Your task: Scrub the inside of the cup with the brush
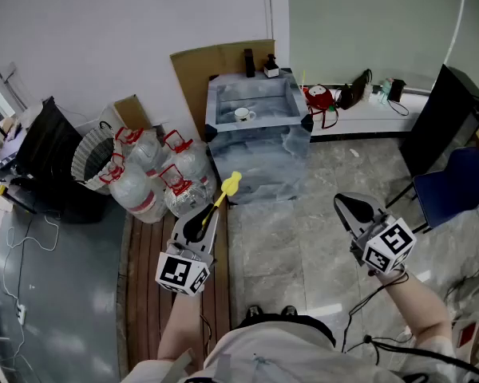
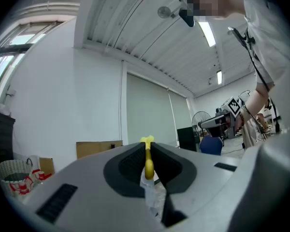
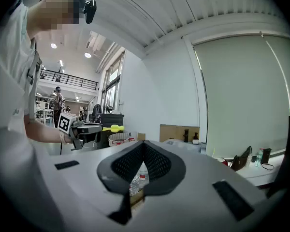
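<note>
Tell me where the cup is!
The cup sits top middle in the head view, on the grey table by the wall, right of the water jugs.

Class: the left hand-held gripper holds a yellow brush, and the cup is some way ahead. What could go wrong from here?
1. The left hand-held gripper pinches the brush by its thin handle; it may twist or slip during scrubbing.
2. The right hand-held gripper is shut and empty, so the cup stands unsupported and could tip.
3. Water jugs crowd the floor beside the path: a possible trip.
</note>
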A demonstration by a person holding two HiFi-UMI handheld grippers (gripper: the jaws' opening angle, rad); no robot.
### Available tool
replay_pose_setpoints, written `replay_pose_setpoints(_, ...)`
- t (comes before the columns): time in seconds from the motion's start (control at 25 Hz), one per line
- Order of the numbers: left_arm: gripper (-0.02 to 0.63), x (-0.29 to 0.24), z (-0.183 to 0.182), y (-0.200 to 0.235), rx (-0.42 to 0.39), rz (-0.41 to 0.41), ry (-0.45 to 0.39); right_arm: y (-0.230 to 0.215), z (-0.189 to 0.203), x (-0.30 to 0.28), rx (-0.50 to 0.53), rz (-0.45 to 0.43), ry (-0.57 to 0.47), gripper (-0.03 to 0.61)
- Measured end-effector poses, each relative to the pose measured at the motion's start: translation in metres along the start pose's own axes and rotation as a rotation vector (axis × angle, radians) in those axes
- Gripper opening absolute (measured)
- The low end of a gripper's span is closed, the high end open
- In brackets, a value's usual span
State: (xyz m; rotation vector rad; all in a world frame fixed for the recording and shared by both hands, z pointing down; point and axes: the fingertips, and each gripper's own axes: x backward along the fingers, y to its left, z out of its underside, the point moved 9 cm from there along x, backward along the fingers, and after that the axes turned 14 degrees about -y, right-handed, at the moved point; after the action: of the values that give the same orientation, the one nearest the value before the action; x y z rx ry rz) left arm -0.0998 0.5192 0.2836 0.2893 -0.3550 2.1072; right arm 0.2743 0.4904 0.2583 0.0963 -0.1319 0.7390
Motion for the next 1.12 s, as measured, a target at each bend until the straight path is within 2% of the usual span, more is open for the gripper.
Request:
replay_pose_setpoints(0.56,0.035,0.014,0.002,0.012,-0.020,0.033,-0.001,0.026,0.006,-0.009,0.015,-0.016,-0.009,0.017)
replay_pose_setpoints(1.12,0.035,0.033,-0.001,0.034,0.010,0.050,-0.021,0.049,0.015,-0.023,-0.034,0.049,0.011,0.017)
